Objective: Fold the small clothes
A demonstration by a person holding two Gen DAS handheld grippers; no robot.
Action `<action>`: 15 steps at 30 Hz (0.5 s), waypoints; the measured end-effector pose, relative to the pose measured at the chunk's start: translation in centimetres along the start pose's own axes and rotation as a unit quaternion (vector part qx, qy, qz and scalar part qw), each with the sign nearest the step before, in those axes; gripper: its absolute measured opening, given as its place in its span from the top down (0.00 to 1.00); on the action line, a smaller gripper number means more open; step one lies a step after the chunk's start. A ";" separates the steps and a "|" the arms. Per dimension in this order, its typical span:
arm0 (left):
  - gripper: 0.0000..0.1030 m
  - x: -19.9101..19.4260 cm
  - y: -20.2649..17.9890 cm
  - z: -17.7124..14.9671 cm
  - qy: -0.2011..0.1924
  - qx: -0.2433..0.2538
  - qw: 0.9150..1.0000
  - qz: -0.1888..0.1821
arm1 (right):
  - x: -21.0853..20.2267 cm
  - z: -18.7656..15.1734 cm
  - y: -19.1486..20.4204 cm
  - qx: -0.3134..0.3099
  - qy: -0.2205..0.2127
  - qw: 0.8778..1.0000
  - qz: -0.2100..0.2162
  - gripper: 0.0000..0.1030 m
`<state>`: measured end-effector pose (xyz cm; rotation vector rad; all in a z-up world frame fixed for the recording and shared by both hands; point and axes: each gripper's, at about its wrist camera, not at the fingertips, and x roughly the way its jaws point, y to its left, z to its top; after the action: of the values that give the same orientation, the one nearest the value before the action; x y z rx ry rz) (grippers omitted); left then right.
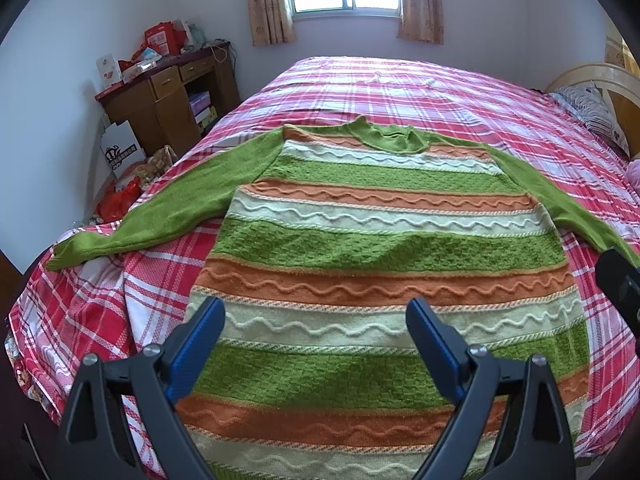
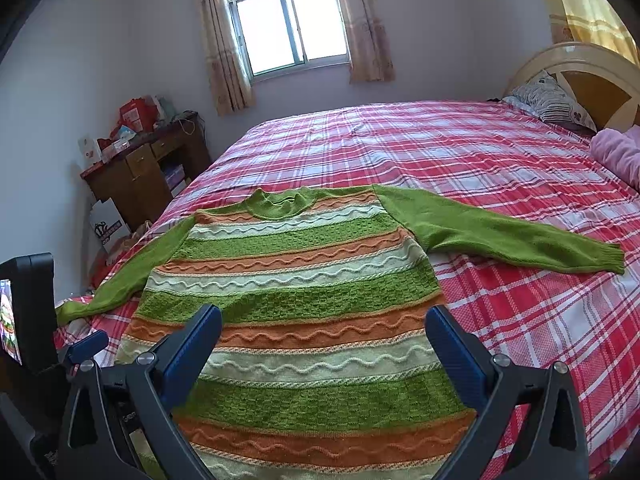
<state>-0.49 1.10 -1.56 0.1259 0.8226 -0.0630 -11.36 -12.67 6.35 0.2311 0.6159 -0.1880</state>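
The striped sweater (image 1: pixel 372 248) lay flat near the bed's (image 2: pixel 500 152) foot edge, sleeves spread. Its left sleeve (image 1: pixel 132 228) reached the bed's side edge and could slip off when you fold. You held the left gripper (image 1: pixel 316 316) and right gripper (image 2: pixel 324 324) above the hem, jaws apart, empty.
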 end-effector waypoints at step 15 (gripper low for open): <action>0.09 -0.5 1.1 0.1 -0.005 -0.017 1.000 0.002 | 2.8 0.5 0.8 -0.020 0.023 0.998 -0.046 0.01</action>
<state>-0.64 2.16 -1.10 0.0954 0.8137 -0.0449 -8.62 -12.36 5.21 0.1685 0.6765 -0.2591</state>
